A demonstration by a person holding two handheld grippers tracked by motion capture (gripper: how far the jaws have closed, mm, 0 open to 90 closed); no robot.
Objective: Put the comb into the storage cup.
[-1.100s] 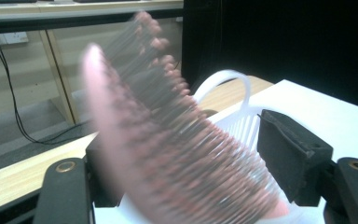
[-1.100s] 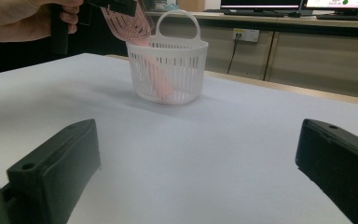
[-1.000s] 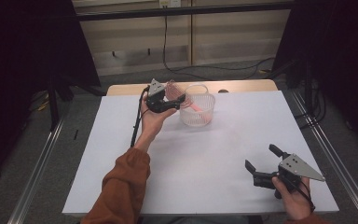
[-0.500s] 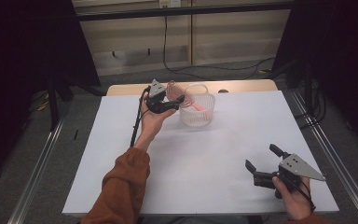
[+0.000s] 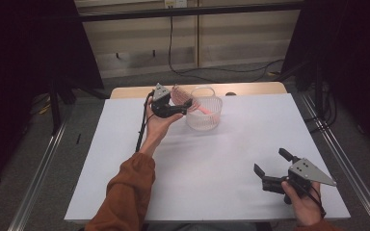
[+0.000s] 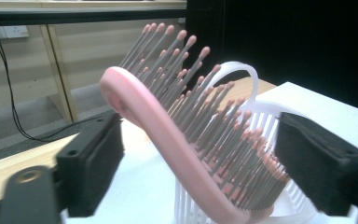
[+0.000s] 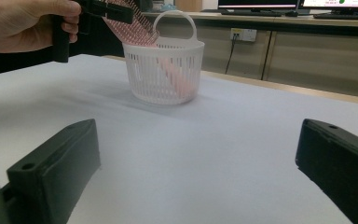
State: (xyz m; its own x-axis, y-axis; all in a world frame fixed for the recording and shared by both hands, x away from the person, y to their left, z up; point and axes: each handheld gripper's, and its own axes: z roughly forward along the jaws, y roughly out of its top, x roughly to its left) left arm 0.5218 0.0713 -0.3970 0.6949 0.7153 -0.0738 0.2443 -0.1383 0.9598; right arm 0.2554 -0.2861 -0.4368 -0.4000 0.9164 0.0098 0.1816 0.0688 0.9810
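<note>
A pink hairbrush [image 5: 179,95] with grey, pink-tipped bristles leans in a white slatted basket [image 5: 205,119] at the table's far middle, handle end down inside and head sticking out to the left. My left gripper [image 5: 187,105] reaches around the head. Its jaws have just been opening, and the brush [image 6: 168,144] stands between them over the basket [image 6: 265,116], with the pads off it. My right gripper [image 5: 270,161] stands open and empty over the table near the front right. It faces the basket [image 7: 163,70], the brush [image 7: 137,28] and the left gripper [image 7: 107,11].
A white sheet [image 5: 207,168] covers the table, with a wooden strip [image 5: 250,88] showing along the far edge. A small dark thing [image 5: 230,94] lies on that strip behind the basket. Metal rails [image 5: 38,178] run along both sides of the table.
</note>
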